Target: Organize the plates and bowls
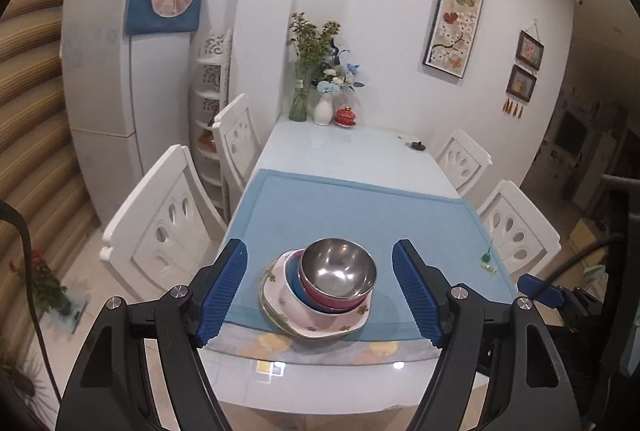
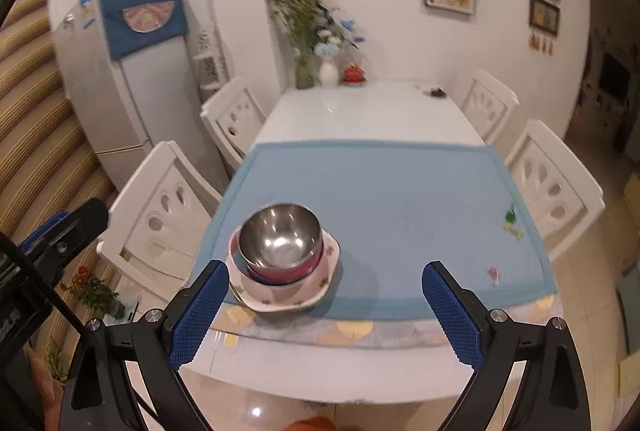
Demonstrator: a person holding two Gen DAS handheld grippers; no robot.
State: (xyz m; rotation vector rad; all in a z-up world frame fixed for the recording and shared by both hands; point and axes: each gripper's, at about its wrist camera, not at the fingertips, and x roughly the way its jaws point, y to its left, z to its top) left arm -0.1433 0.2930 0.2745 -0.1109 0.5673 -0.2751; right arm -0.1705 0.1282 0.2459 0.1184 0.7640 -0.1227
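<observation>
A steel bowl [image 1: 338,269] sits on top of a stack: under it a pink bowl [image 1: 320,297] and a blue bowl [image 1: 296,287], all on white flowered plates [image 1: 320,327] near the front edge of the blue mat [image 1: 360,207]. My left gripper [image 1: 320,251] hangs open above and in front of the stack, nothing between its blue pads. In the right wrist view the same steel bowl [image 2: 280,235] and plates [image 2: 280,295] lie to the left of my right gripper [image 2: 326,273], which stands wide open and holds nothing.
White chairs [image 1: 168,231] flank the white table [image 1: 352,147] on both sides. Flower vases [image 1: 322,109] and a red lidded cup [image 1: 346,116] stand at the far end. Small green and red bits [image 2: 510,217] lie on the mat's right side. A fridge [image 1: 104,79] stands at left.
</observation>
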